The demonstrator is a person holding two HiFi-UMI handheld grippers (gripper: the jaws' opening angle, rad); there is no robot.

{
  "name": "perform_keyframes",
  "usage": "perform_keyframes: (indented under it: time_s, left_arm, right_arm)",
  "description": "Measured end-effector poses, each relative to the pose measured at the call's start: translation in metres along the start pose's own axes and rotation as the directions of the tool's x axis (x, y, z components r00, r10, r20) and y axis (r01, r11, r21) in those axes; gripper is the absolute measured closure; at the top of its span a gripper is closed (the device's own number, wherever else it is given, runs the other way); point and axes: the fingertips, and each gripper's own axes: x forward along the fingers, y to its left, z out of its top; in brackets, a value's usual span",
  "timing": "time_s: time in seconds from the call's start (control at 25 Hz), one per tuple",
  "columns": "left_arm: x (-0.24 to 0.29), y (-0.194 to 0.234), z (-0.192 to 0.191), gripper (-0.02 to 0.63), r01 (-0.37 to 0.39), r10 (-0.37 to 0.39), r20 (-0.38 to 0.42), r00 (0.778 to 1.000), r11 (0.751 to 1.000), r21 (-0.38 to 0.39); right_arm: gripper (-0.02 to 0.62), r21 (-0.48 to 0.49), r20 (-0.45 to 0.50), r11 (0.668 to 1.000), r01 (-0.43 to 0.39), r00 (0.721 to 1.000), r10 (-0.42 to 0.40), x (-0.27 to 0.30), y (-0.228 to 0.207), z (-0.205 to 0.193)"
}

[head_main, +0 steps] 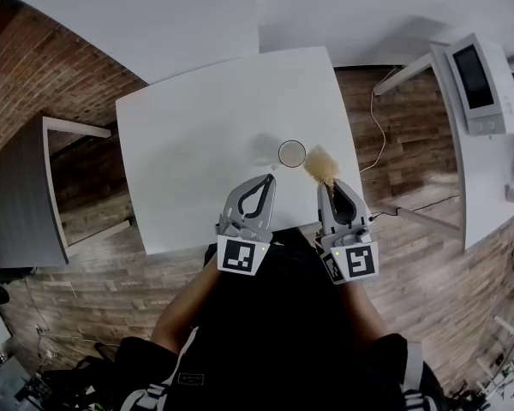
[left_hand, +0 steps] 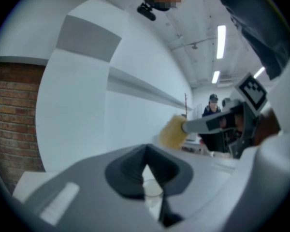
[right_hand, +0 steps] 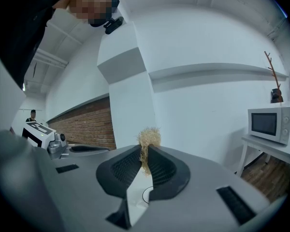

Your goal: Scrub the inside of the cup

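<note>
The floor is brown wood planks, the walls are white, and in the middle stands a square white table [head_main: 188,144]. On the table, near the edge by the person, stands a small round see-through glass cup [head_main: 291,153]. It is upright and its open top faces up. The left gripper [head_main: 268,181] is grey and points at the cup from just in front of it, but it does not touch the cup. Its two jaws are pressed together with nothing between them. In the left gripper view, the cup [left_hand: 152,187] shows through the little gap under the jaw tips. The right gripper [head_main: 324,187] is squeezed tight on a tan, bushy scrubber [head_main: 320,163] made of rough fibres. The scrubber sticks out past the jaw tips. It is just beside the cup, on the cup's right, and not inside it. I cannot tell if the two touch. In the right gripper view, the fibres poke up between the black ribbed pads [right_hand: 159,166], and the cup's rim [right_hand: 146,195] shows low down under them. A white microwave [head_main: 478,84] sits on a white desk at the right. A grey table [head_main: 26,187] stands at the left.
</note>
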Motion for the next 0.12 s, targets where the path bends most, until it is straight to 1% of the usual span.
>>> perform_keyframes:
  time_s: [0.12]
  left_arm:
    - [-0.0008, 0.0007, 0.0004, 0.603, 0.005, -0.005, -0.001, 1.000, 1.000, 0.001]
  right_arm:
    - [0.557, 0.002, -0.001, 1.000, 0.004, 1.000, -0.004, 0.0013, 0.0007, 0.0008]
